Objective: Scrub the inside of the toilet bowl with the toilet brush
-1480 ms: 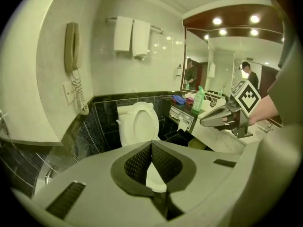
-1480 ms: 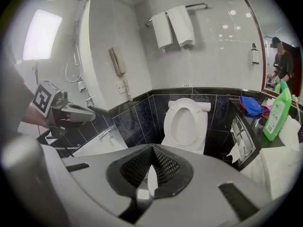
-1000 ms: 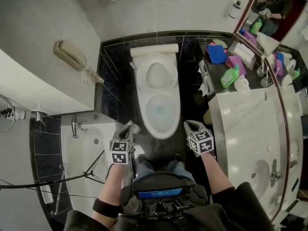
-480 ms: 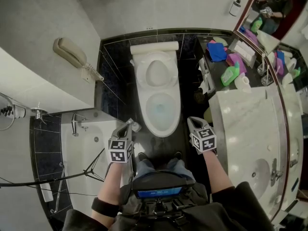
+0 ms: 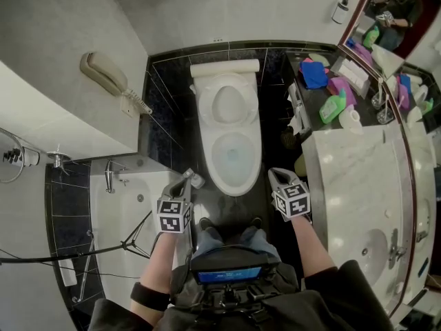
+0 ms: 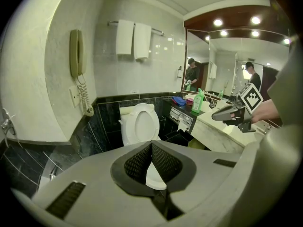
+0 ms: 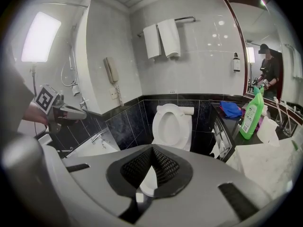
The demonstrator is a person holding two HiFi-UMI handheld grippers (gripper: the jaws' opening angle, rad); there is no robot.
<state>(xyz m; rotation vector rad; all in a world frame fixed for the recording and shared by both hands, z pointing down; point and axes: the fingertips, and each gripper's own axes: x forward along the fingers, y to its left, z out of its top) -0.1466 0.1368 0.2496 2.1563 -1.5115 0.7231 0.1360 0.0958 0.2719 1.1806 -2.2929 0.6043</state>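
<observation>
The white toilet (image 5: 231,138) stands against the black tiled wall with its lid and seat raised, and water shows in the bowl. In the left gripper view the toilet (image 6: 139,123) is straight ahead, and so is the toilet (image 7: 172,121) in the right gripper view. My left gripper (image 5: 186,178) hangs just left of the bowl's front rim, shut and empty. My right gripper (image 5: 274,176) hangs just right of the rim, also shut with nothing in it. Neither touches the toilet. I cannot make out a toilet brush in any view.
A bathtub (image 5: 127,209) with a black stand (image 5: 96,255) across it lies to the left. A wall phone (image 5: 103,74) hangs above it. On the right is a marble vanity (image 5: 351,178) with a green bottle (image 5: 331,107). Towels (image 7: 163,37) hang above the toilet.
Both grippers stay in front of the toilet, shut as before. Only the head view has shifted a little.
</observation>
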